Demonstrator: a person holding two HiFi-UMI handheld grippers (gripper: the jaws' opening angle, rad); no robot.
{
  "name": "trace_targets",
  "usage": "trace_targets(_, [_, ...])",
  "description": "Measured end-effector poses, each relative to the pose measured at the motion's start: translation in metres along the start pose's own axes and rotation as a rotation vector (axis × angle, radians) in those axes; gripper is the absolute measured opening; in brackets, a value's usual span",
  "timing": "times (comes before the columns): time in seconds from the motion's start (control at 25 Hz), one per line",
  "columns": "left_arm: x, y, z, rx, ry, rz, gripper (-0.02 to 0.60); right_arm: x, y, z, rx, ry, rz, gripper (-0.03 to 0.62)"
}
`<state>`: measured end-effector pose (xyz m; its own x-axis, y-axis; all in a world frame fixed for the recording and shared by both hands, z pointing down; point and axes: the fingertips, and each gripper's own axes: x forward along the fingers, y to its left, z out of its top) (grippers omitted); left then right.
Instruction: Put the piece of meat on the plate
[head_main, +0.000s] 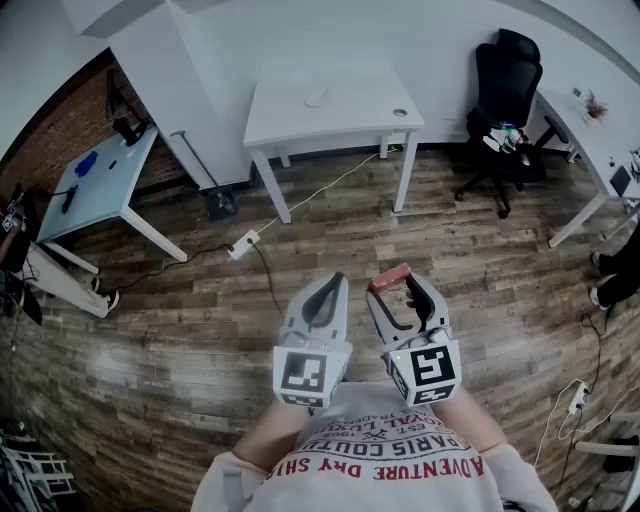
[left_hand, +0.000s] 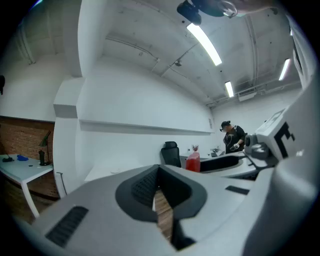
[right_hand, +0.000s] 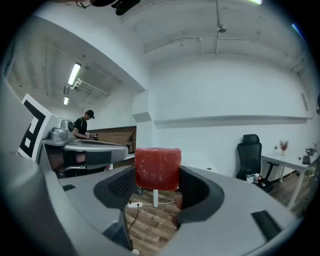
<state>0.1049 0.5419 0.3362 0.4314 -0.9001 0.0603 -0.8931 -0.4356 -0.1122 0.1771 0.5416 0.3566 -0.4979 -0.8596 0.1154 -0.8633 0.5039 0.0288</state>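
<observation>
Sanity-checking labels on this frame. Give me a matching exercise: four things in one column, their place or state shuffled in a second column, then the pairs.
Things
1. meat
2. left gripper
3. chair
4. power strip

Place or state
A. on the floor, near the white table
B. jaws together, nothing between them
C. black, on the right of the room
D. clamped in the right gripper

Pairs: 1-D, 2-B, 3-C, 4-A
</observation>
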Motion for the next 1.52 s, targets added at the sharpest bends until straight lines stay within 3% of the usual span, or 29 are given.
trace_targets(0.56, [0.012, -0.006, -0.007, -0.038, 0.022, 0.010, 0.008, -0.004, -0.023, -0.008, 0.055, 0.023, -0.013, 0.273])
trace_targets(1.0, [0.048, 0.016, -0.020, -0.110, 0.038, 0.014, 0.008, 0.030, -0.036, -0.017, 0.109, 0.055, 0.017, 0.273])
trace_targets(1.24, [0.085, 0.056, -0.028, -0.134, 0.054, 0.011, 0.008, 0.082, -0.047, -0.017, 0.078, 0.092, 0.000, 0.273])
trace_targets(1.52, [0.137, 0.135, -0.027, -0.151, 0.063, -0.017, 0.008, 0.172, -0.040, 0.004, 0.079, 0.103, -0.005, 0.273])
